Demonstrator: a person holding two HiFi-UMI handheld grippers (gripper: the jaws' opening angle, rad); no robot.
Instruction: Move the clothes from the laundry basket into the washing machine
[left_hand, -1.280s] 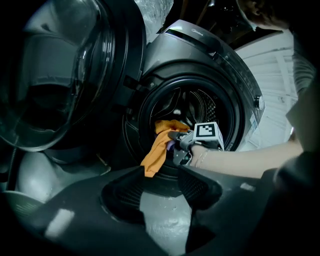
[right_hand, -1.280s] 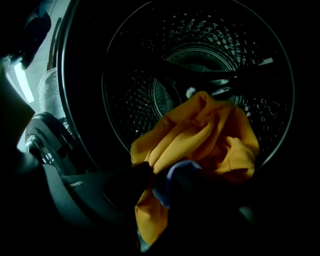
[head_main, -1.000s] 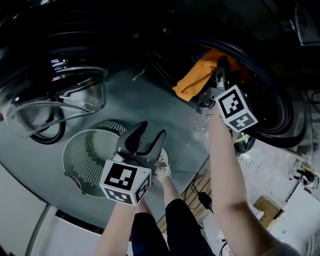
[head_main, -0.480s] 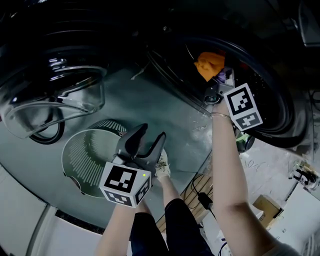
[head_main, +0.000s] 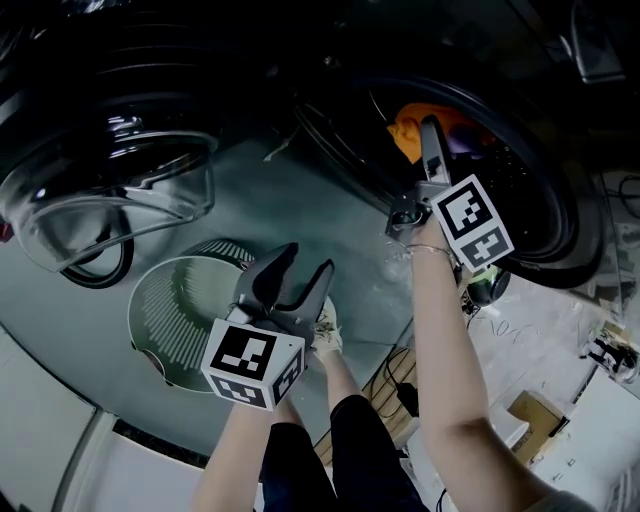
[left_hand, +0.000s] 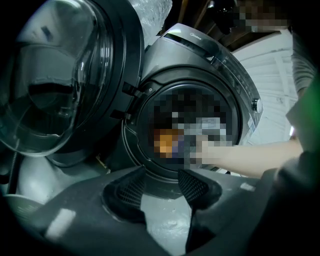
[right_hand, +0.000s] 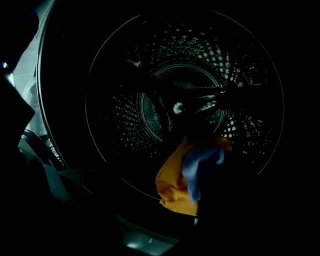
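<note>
Clothes (right_hand: 187, 175), orange and blue, now lie loose in the washing machine drum (right_hand: 150, 100) because the right gripper (head_main: 432, 135) has just spread its jaws and let go, while the left gripper (head_main: 292, 272), spread and empty, hovers over the basket (head_main: 160, 300).

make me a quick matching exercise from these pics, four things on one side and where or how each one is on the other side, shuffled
Things:
1. orange garment
2. laundry basket
3. washer door
4. left gripper

Place or state:
a. swung wide open
b. jaws apart, nothing between them
c. lying inside the drum
d. standing on the floor

Pairs: 1-c, 2-d, 3-a, 4-b
</note>
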